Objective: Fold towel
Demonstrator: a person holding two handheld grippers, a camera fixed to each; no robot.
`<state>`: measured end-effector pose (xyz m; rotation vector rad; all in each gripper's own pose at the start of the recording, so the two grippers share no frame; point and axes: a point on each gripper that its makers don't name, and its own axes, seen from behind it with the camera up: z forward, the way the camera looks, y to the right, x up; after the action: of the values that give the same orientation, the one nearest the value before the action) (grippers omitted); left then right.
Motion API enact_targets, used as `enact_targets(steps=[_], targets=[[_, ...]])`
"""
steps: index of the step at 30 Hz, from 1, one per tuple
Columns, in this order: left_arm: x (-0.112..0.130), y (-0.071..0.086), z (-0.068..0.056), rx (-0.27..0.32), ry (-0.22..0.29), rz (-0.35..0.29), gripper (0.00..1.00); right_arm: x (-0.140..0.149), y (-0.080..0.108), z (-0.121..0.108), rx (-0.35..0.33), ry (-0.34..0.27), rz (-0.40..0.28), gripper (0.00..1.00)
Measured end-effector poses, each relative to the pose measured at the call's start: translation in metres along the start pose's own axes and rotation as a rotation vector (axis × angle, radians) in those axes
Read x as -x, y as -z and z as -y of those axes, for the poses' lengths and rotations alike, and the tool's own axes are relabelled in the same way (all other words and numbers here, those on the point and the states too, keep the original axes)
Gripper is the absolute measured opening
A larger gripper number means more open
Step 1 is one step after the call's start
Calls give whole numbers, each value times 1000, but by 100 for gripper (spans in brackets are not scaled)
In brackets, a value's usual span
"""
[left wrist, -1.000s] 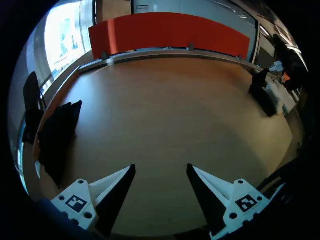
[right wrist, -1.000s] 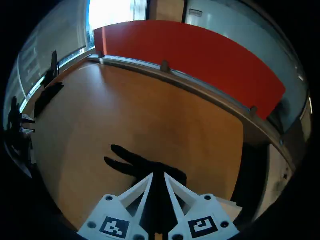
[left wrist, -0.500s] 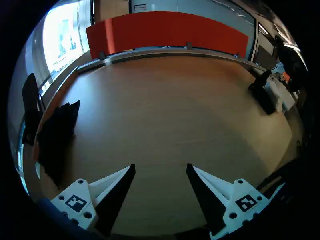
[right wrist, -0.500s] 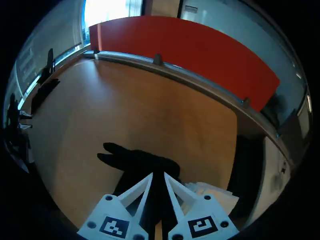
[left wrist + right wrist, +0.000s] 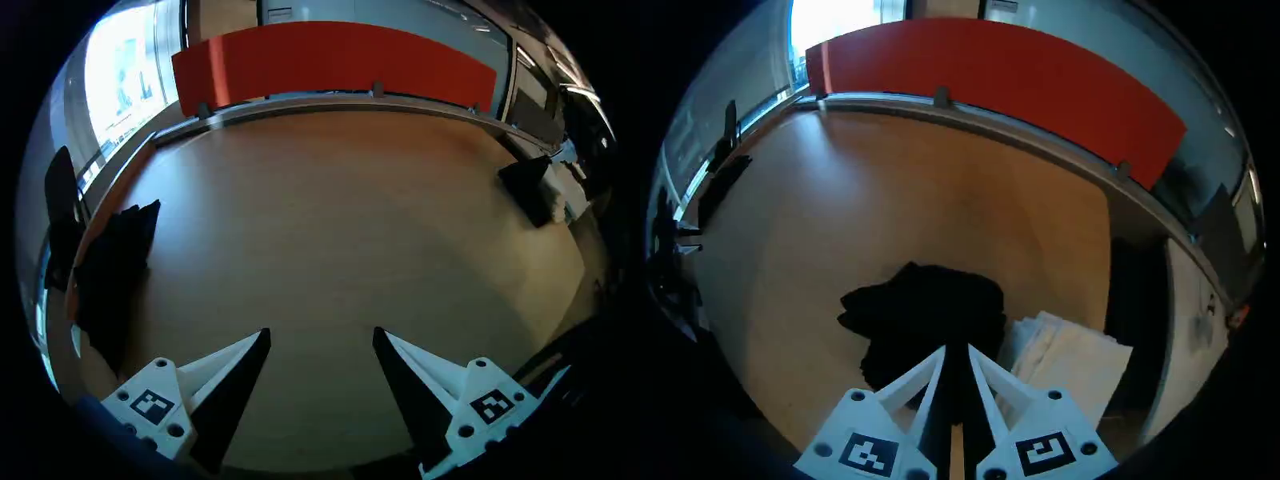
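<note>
A black towel (image 5: 920, 312) lies bunched on the wooden table (image 5: 840, 208), straight ahead of my right gripper (image 5: 957, 350). Its fingers stand almost together, shut on the near edge of the dark cloth. Seen from the left gripper view, the same black towel (image 5: 528, 182) is a small dark shape at the table's far right edge. My left gripper (image 5: 320, 332) hangs open over bare wood (image 5: 336, 224), nothing between its fingers (image 5: 240, 368).
A stack of folded white towels (image 5: 1072, 360) lies just right of the black towel. A pile of dark cloth (image 5: 112, 256) sits at the table's left edge. A red partition (image 5: 336, 56) runs along the far edge.
The right gripper view has pulled back and tipped down: the black towel now shows as a larger bunched heap, and the white stack has come into view. The left gripper has stayed put.
</note>
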<state>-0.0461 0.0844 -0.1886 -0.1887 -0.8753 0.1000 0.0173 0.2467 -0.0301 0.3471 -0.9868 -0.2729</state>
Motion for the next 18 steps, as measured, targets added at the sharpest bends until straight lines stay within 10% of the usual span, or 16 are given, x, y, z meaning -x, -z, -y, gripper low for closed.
enact_targets(steps=[18], targets=[[-4, -1, 2, -3, -22, 3, 95, 77, -15, -1, 24, -72, 123, 4]])
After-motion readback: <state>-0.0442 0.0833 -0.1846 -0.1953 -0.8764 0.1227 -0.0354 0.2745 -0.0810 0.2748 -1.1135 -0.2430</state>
